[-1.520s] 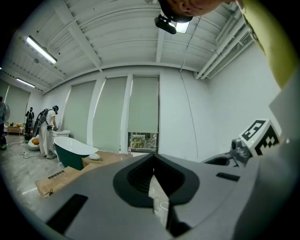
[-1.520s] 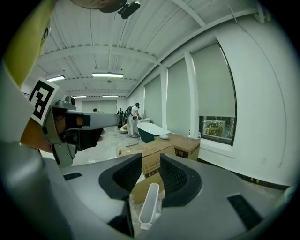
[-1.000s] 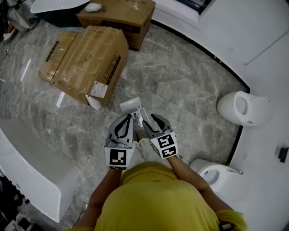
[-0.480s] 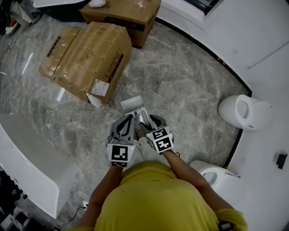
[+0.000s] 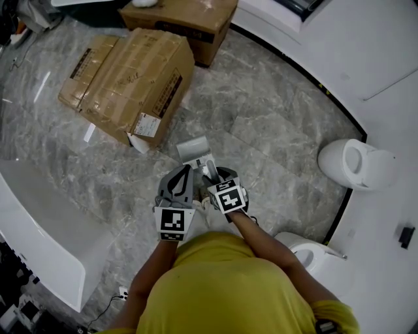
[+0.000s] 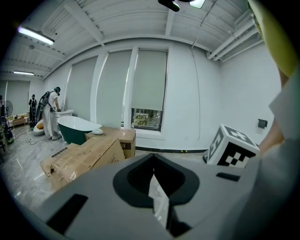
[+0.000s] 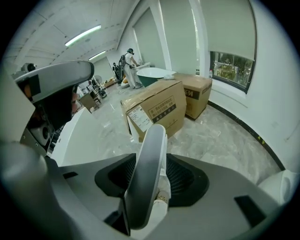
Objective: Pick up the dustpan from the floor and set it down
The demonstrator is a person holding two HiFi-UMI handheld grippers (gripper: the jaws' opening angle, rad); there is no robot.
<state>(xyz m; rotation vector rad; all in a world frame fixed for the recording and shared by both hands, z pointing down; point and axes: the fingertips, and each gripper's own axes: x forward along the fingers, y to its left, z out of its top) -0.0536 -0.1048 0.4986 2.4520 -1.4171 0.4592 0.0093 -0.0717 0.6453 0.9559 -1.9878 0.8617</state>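
The dustpan (image 5: 194,149) is a grey pan on the marble floor with a long grey handle (image 5: 209,167) rising toward me. My right gripper (image 5: 215,175) points steeply down and has that handle (image 7: 147,173) between its jaws, which are closing on it. Its marker cube faces up in the head view. My left gripper (image 5: 181,179) hangs just left of the handle, shut with nothing in it. In the left gripper view (image 6: 159,206) its jaws meet, leaving only a thin slit.
Two cardboard boxes (image 5: 130,85) (image 5: 186,19) lie on the floor beyond the pan. Two white toilets (image 5: 356,163) (image 5: 313,258) stand at the right and a white tub (image 5: 46,241) at the left. A shoe (image 7: 161,187) shows under the right jaws.
Both grippers have sunk toward the floor, the right one more, and it has tipped further downward. The handle stays between the right jaws.
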